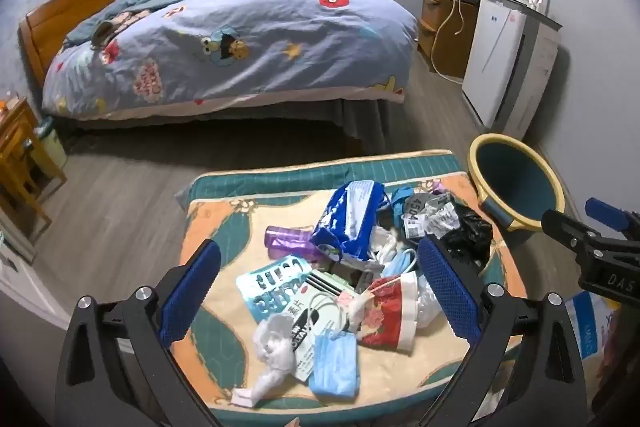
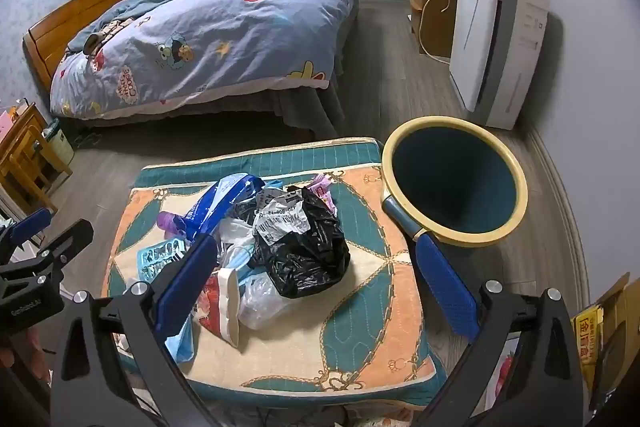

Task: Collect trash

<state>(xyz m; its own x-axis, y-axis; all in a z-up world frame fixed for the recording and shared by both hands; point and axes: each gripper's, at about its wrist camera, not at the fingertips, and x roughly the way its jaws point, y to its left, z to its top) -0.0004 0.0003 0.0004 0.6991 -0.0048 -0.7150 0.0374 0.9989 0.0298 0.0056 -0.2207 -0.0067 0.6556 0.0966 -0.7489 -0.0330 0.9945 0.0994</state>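
Cushion [image 2: 360,307] edge touches, seemingly, bin [image 2: 454,183]; 2 tongs agape.

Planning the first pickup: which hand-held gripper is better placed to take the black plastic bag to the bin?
Right. The right hand-held gripper is open with the black plastic bag between its fingers, and the bin is on its side. The left hand-held gripper faces the masks and wrappers.

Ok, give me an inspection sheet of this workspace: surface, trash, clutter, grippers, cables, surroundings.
Surface: patterned cushion, right half bare.
Job's things: trash pile on its left half, with black bag, blue packet, face mask, red paper cup; bin beside the cushion, looks empty.
Clutter: cardboard box at right.
Grippers: left gripper and right gripper open, holding nothing.
Cables: white cable hanging by the TV.
Surroundings: bed, white appliance.
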